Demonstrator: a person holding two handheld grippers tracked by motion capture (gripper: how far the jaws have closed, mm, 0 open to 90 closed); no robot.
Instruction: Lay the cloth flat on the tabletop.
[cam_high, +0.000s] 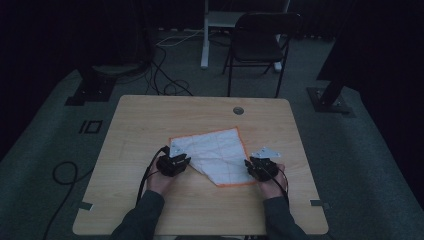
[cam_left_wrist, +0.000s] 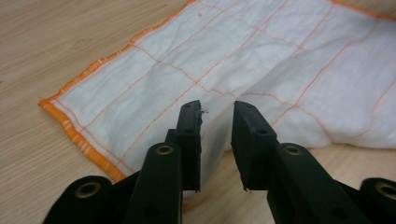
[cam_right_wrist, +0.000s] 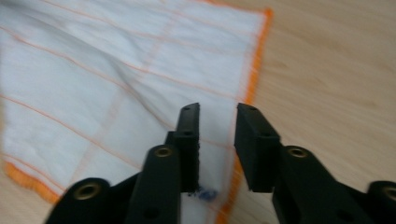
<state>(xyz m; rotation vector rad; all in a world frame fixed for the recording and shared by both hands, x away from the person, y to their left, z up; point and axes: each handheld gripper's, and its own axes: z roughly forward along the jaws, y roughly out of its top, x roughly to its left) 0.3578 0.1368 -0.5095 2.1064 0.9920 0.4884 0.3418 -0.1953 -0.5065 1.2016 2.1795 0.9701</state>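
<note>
A white cloth (cam_high: 216, 152) with thin orange grid lines and an orange hem lies slightly rumpled on the middle of the wooden table (cam_high: 150, 120). My left gripper (cam_high: 184, 161) sits at the cloth's near left corner. In the left gripper view its jaws (cam_left_wrist: 215, 108) stand a little apart, with a raised fold of the cloth (cam_left_wrist: 261, 70) between them. My right gripper (cam_high: 251, 166) is at the cloth's near right edge. Its jaws (cam_right_wrist: 217, 111) are also apart, straddling the orange hem (cam_right_wrist: 256, 70) just above the cloth (cam_right_wrist: 93, 79).
A round cable hole (cam_high: 238, 110) sits in the table near its far edge. Beyond the table stand a black folding chair (cam_high: 260, 42), a white desk leg (cam_high: 205, 37) and two black stand bases (cam_high: 90, 90), with cables (cam_high: 165, 75) on the floor.
</note>
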